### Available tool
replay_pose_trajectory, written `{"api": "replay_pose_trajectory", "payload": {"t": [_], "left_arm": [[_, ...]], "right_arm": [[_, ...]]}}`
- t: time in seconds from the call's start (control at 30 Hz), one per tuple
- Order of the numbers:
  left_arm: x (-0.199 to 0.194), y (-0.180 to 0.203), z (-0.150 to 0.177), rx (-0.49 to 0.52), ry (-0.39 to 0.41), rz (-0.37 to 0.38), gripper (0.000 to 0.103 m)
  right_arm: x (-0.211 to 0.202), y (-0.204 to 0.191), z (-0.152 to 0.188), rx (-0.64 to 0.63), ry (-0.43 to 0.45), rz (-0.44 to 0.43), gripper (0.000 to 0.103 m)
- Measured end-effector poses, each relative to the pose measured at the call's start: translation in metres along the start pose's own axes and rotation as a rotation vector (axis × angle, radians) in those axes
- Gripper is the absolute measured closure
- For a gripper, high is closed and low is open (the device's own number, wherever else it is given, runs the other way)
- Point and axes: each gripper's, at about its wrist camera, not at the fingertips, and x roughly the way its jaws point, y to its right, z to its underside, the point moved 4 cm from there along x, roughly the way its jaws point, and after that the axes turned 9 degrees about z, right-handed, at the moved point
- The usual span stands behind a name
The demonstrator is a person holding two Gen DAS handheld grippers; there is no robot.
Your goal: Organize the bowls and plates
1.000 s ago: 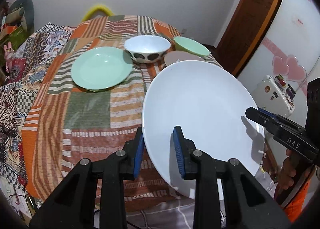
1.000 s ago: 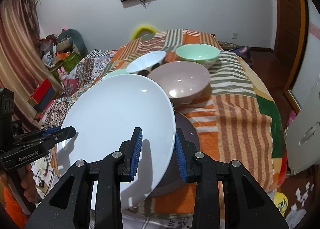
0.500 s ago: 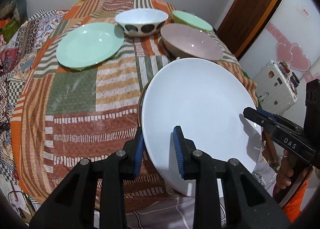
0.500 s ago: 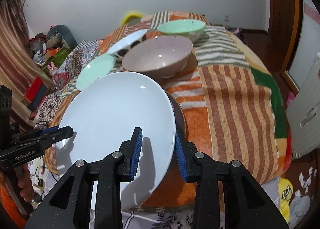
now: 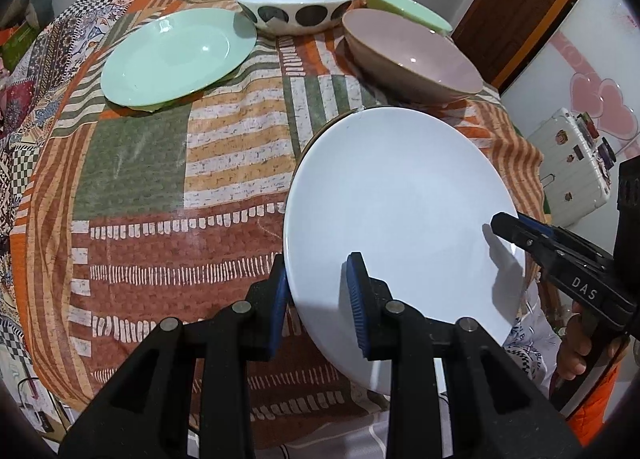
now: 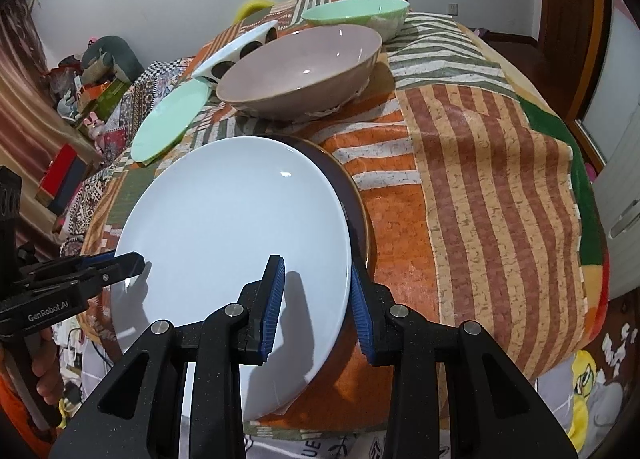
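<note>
The round white plate (image 5: 400,211), clamped at opposite rims by the left gripper (image 5: 318,299) and right gripper (image 6: 316,299), now sits lower, nearer the striped patchwork tablecloth (image 5: 160,163); the dark brown plate (image 6: 356,211) beneath shows more.

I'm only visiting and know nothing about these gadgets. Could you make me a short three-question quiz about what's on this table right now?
1. True or false: both grippers are clamped on the white plate.
2. What lies directly beneath that plate? A) the green plate B) a dark brown plate C) bare tablecloth
3. How many bowls stand on the table?

Key: 1. True: left gripper and right gripper pinch opposite edges. 2. B. 3. Three: spotted bowl, pink bowl, green bowl.
</note>
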Motion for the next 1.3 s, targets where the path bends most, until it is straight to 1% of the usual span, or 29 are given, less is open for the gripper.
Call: {"api": "replay_pose_trajectory", "payload": {"t": [0.13, 0.4, 0.57, 0.6, 0.67, 0.77, 0.97, 1.1, 1.13, 1.2, 1.3], "left_arm": [[0.009, -0.002, -0.003, -0.001, -0.009, -0.012, 0.074], [0.018, -0.003, -0.008, -0.008, -0.007, -0.006, 0.074], [0.021, -0.003, -0.008, -0.008, -0.002, -0.014, 0.074], [0.021, -0.003, -0.008, -0.008, 0.000, -0.013, 0.074], [0.019, -0.003, -0.009, -0.009, 0.012, -0.011, 0.074], [0.013, -0.001, -0.012, 0.010, 0.039, -0.038, 0.074], [-0.003, 0.004, -0.015, 0.027, 0.065, -0.030, 0.074], [-0.023, 0.008, -0.015, 0.051, 0.105, -0.032, 0.074], [-0.028, 0.009, -0.016, 0.057, 0.117, -0.034, 0.074], [-0.043, 0.010, -0.017, 0.069, 0.149, -0.037, 0.074], [-0.063, 0.011, -0.019, 0.080, 0.194, -0.040, 0.072]], "right_arm": [[0.003, 0.000, -0.003, -0.001, 0.001, 0.001, 0.073], [0.004, 0.001, -0.009, -0.013, 0.023, 0.028, 0.073], [0.006, -0.003, -0.010, -0.045, 0.035, 0.068, 0.073], [0.006, -0.004, -0.010, -0.053, 0.041, 0.082, 0.071], [0.007, -0.004, -0.011, -0.059, 0.041, 0.102, 0.070], [0.004, -0.001, -0.013, -0.052, 0.056, 0.098, 0.070], [-0.011, 0.001, -0.018, -0.046, 0.092, 0.127, 0.070], [-0.029, -0.003, -0.023, -0.041, 0.138, 0.118, 0.070], [-0.034, -0.005, -0.025, -0.042, 0.151, 0.111, 0.069], [-0.043, -0.010, -0.029, -0.044, 0.178, 0.101, 0.062], [-0.057, -0.021, -0.034, -0.062, 0.220, 0.092, 0.060]]}}
